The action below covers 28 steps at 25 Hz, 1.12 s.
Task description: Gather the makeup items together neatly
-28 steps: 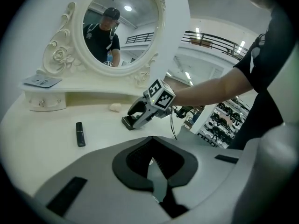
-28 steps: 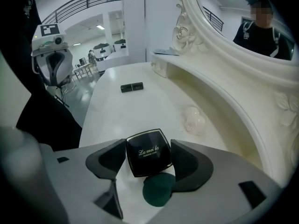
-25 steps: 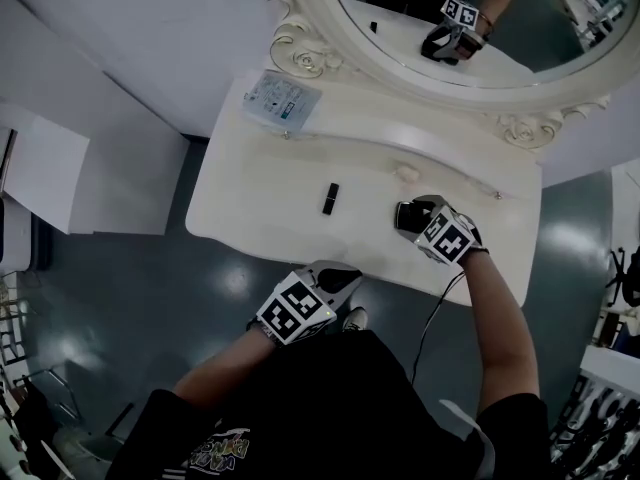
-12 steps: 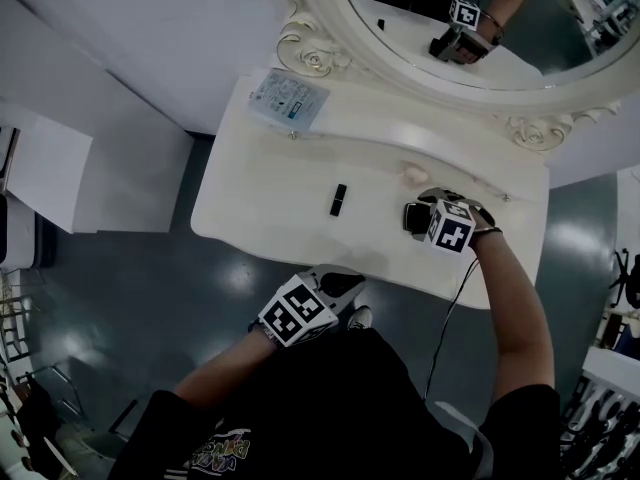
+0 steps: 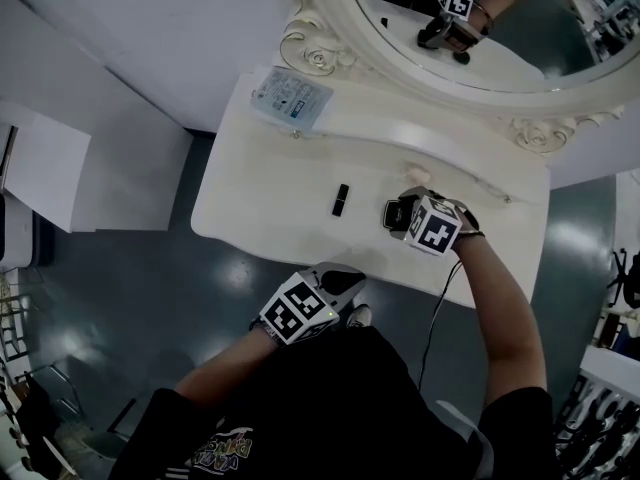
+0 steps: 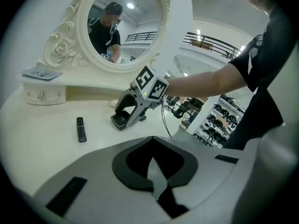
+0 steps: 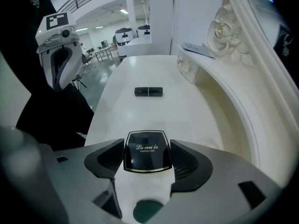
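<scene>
Head view shows the task at an early stage — nothing is grouped yet. The tube, small and black, lies alone at the middle of the table. Right of it in the frame, near but apart, the right gripper points down at the tabletop with the compact between its jaws.

In the right gripper view the pads sit flush against both sides of the black case. The jaws have just been closing a little, and wide as they stand, I judge this a grip on the compact. Whether the case rests on the table or is raised just off it, the views don't settle. The tube shows at upper centre of that view, with bare tabletop between it and the compact.

The left gripper hangs off the table's near edge at lower centre, jaws pressed together on nothing.

What is left, as I read it, is to bring the compact beside the tube and square the two up. A pale packet on the ledge at upper left and a small pale thing below the mirror may belong too — too unclear to say.
</scene>
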Each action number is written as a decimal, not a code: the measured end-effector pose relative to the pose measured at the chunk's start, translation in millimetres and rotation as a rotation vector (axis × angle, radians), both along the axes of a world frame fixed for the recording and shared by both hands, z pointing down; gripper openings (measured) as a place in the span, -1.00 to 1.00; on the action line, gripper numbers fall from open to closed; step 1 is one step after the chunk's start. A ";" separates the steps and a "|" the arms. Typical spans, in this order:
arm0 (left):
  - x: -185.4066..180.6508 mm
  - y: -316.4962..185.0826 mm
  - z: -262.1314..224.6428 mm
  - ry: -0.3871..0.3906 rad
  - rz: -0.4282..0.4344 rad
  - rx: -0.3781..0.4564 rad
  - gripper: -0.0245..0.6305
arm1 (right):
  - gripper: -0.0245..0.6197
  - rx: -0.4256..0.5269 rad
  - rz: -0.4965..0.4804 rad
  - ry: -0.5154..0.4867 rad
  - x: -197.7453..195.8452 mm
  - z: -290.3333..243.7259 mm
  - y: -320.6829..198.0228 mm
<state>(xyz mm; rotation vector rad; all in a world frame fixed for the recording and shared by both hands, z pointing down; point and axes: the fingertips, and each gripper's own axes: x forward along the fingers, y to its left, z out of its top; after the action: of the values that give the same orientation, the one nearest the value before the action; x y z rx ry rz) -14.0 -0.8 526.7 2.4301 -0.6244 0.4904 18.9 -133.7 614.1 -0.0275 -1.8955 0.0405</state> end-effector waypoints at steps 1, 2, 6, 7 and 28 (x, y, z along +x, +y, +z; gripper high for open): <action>0.6 -1.3 -0.8 0.002 0.000 0.002 -0.90 | 0.09 0.007 -0.010 0.003 -8.1 0.8 -0.1; 0.9 -1.7 -1.1 0.003 0.004 0.002 -0.90 | 0.09 0.013 -0.016 0.006 -15.3 2.1 -1.0; -4.2 -3.7 1.0 0.004 -0.002 0.005 -0.90 | 0.09 0.024 -0.005 0.006 -37.7 6.2 -7.4; -6.3 -4.2 1.3 0.005 -0.006 0.004 -0.90 | 0.09 0.023 -0.001 0.004 -41.8 6.5 -8.8; -8.8 -13.3 6.0 0.006 0.014 -0.014 -0.90 | 0.09 0.052 -0.004 0.001 -46.6 19.2 -4.0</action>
<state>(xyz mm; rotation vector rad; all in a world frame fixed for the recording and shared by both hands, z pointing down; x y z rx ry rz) -22.8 -14.1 532.7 2.4234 -0.5993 0.4913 -27.6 -137.6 633.3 0.0044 -1.8946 -0.0119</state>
